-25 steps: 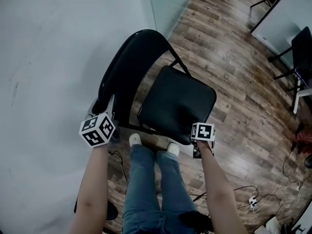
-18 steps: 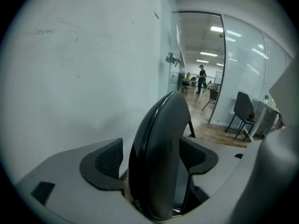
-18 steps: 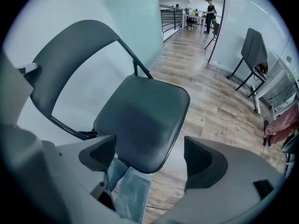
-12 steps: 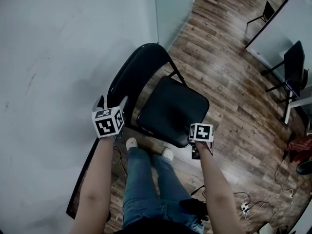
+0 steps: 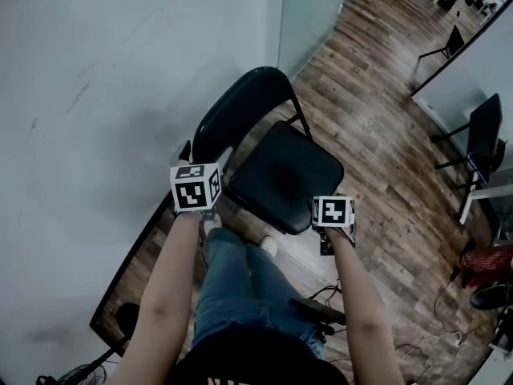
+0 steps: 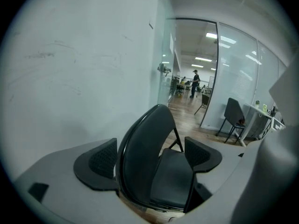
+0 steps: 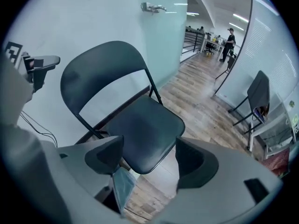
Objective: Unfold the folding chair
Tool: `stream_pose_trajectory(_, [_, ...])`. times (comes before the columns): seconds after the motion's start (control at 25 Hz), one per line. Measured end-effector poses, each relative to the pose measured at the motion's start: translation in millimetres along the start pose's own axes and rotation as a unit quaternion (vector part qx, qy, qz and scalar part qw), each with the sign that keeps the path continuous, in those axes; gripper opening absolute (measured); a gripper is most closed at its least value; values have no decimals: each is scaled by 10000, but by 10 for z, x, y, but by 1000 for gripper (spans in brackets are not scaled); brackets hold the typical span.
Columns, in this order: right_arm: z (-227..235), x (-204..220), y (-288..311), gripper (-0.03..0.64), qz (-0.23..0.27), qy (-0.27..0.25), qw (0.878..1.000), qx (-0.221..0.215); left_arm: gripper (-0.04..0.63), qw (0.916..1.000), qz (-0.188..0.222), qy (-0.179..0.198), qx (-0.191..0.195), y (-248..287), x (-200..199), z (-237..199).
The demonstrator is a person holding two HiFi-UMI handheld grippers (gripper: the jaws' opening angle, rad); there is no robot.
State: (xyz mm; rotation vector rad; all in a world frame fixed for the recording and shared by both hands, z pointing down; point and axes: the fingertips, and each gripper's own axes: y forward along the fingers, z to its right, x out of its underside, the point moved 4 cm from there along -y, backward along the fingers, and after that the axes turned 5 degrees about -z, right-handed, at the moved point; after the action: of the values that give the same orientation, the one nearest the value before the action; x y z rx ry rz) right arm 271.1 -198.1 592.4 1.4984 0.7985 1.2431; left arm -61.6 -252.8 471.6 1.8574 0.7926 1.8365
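Observation:
The black folding chair (image 5: 284, 175) stands unfolded on the wooden floor beside the white wall, its seat flat and its curved backrest (image 5: 236, 111) upright. My left gripper (image 5: 206, 157) hangs above the backrest's near side. Its jaws have just been opening, and in the left gripper view (image 6: 150, 155) the backrest (image 6: 145, 143) shows between the pads without touching them. My right gripper (image 5: 330, 239) hovers over the seat's front right corner. Its jaws have just been closing, with nothing between them (image 7: 147, 157); the seat (image 7: 140, 129) lies well below.
The person's legs in jeans (image 5: 240, 275) stand right in front of the chair. Cables (image 5: 325, 295) trail on the floor at the right. Another dark chair (image 5: 483, 131) and a red object (image 5: 481, 259) sit at the far right. A glass partition (image 5: 309, 14) rises behind.
Both grippers have lifted away from the chair. The left one came off the backrest's edge and opened. The right one rose from the seat's front corner. The chair stays unfolded.

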Motion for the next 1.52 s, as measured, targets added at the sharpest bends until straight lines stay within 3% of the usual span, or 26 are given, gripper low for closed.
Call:
stream_pose_trajectory(0.12, [-32,-98,-211,311,185,-285,9994,99,426,9999,129,-61,95,-161,-13,82])
stream_pose_trajectory(0.24, [-39,-169,-397,190,257,-392,9985,282,426,9992,310,-120,218,-297,-58,149])
stream_pose_trajectory(0.36, [-217,-180,-521,158,265,-357,9990,-81,426,9982,487,-63,339,-464,-120,220])
stream_pose_trajectory(0.52, [-279,-388,-820,82,918,-818,9915,416,426,9967,650,169,462,-649,-135,253])
stream_pose_trajectory(0.68, [-442,-438,-1111,12,1263,-1043,9854,470,426,9944,854,287,554,-870,-154,266])
stream_pose_trajectory(0.88, [-696,-430,-1574,3,1814,-1321,9730,534,426,9884,1052,415,1016,-1151,-165,349])
stream_pose_trajectory(1.08, [-896,-358,-2094,3,2496,-1185,9595,553,421,9833,1186,675,1207,-1417,-170,405])
stream_pose_trajectory(1.4, [-964,32,-2624,2,3085,-192,9507,259,300,9751,1617,963,1176,-1930,-181,497])
stream_pose_trajectory(1.52, [-1021,154,-2830,2,3278,-226,9440,289,147,9714,1796,1155,1035,-2143,-168,510])
